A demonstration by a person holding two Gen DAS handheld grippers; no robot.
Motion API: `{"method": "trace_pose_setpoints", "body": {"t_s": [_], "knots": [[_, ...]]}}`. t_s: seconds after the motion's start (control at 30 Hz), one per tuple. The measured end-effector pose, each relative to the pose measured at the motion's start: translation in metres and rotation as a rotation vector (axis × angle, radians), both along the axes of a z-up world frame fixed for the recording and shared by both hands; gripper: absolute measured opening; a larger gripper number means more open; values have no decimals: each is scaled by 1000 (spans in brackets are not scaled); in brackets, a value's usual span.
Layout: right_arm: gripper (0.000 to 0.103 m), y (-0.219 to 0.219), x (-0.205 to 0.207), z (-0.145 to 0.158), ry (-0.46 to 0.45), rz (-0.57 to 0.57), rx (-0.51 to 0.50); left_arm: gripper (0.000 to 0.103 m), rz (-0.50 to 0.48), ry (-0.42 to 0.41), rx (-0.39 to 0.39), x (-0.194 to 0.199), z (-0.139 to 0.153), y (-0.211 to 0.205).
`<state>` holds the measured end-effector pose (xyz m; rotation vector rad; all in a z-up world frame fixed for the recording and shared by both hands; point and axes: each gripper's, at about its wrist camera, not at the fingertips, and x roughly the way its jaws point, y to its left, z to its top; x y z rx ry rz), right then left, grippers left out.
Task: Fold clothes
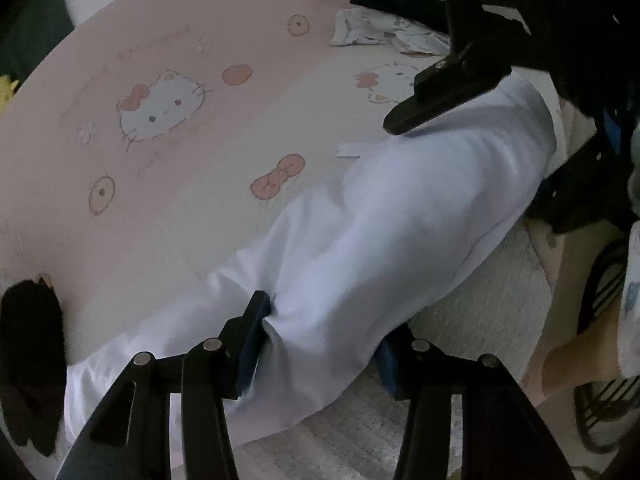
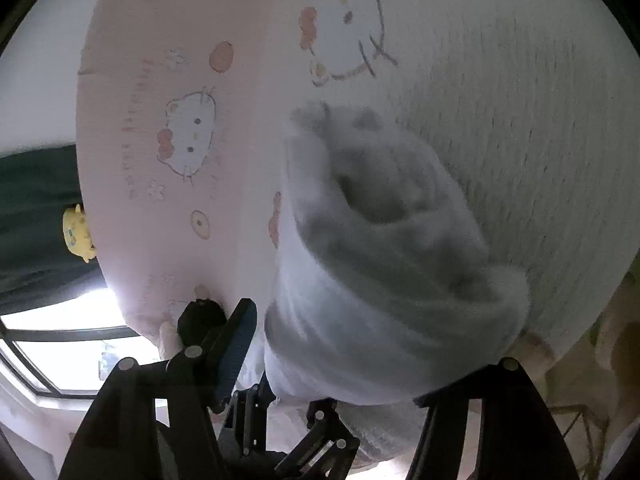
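Left gripper (image 1: 320,344) pinching bunched white garment (image 1: 400,216) over Hello Kitty sheet (image 1: 160,112). Right gripper (image 2: 352,344) spread around other end, pads not pressing. Risk: loose right end slips, fold collapses.

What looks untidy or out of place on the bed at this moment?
The white garment is not flat: it lies bunched in a long roll across the cartoon-cat bedsheet, gathered between the left gripper fingers. A small crumpled printed cloth lies apart at the far side.
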<state>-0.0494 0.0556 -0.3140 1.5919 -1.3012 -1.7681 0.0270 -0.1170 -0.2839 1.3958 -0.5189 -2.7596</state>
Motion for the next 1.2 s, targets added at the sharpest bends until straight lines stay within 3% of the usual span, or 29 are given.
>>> {"method": "trace_pose_setpoints", "body": {"t_s": [0.17, 0.3, 0.43, 0.6, 0.8, 0.87, 1.0, 1.2], "knots": [[63, -14, -4, 11, 13, -15, 22, 44, -7, 6, -4, 3, 1, 0], [47, -21, 1, 24, 72, -4, 110, 48, 1, 61, -47, 2, -5, 1], [43, -20, 5, 29, 99, -26, 116, 52, 47, 69, -99, 3, -2, 8], [43, -21, -1, 34, 113, -32, 96, 52, 79, -1, 48, 8, 24, -4], [43, -28, 8, 57, 201, 19, 177, 53, 132, -28, 213, 28, 61, -38], [43, -36, 7, 65, 228, 32, 208, 53, 155, -4, 239, 35, 72, -50], [43, -38, 12, 73, 256, 44, 227, 53, 205, 83, 162, 44, 91, -59], [43, -36, 13, 76, 267, 44, 203, 51, 212, 55, 228, 21, 90, -67]]}}
